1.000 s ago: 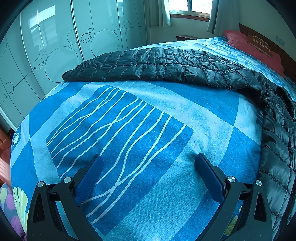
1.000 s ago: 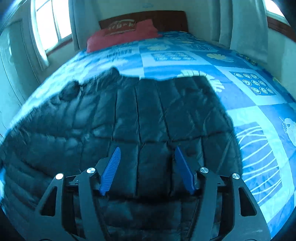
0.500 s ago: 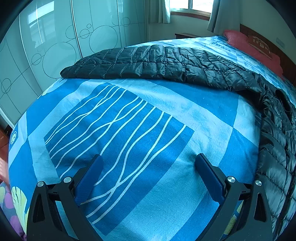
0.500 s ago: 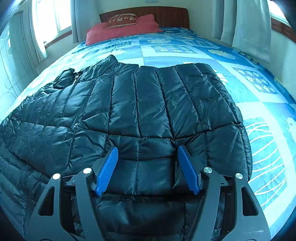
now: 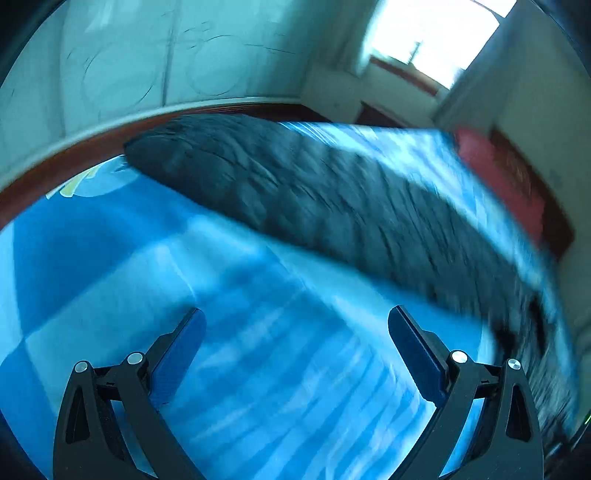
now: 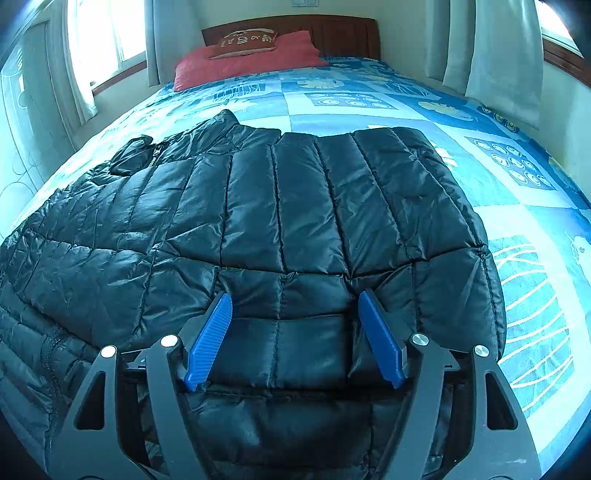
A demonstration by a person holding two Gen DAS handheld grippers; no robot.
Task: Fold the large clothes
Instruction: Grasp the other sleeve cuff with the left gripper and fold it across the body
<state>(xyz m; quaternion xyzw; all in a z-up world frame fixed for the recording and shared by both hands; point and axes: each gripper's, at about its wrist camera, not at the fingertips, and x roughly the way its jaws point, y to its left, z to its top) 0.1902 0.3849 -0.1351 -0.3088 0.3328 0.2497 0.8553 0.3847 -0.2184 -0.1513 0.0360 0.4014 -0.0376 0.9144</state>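
A black quilted down jacket (image 6: 258, 206) lies spread on the bed, collar toward the pillow, its right side folded inward. My right gripper (image 6: 294, 295) hovers low over the jacket's lower part. Its jaws are opening, with a puffed panel of the jacket between the blue pads and no clear pressing. In the blurred left wrist view, the jacket's long sleeve (image 5: 295, 192) stretches across the bed. My left gripper (image 5: 295, 314) is open above the bare blue bedspread (image 5: 258, 387), short of the sleeve, with nothing between its fingers.
The blue patterned bedspread (image 6: 369, 103) covers the whole bed. A red pillow (image 6: 251, 62) lies at the wooden headboard (image 6: 340, 33). Curtains (image 6: 480, 48) hang at the right, and a glass-fronted wardrobe (image 5: 147, 55) stands past the bed's wooden edge (image 5: 55, 162).
The left wrist view has swung and rolled fast and turned blurry, with the sleeve now running slantwise. The right gripper has stayed put while its jaws spread wider over the jacket.
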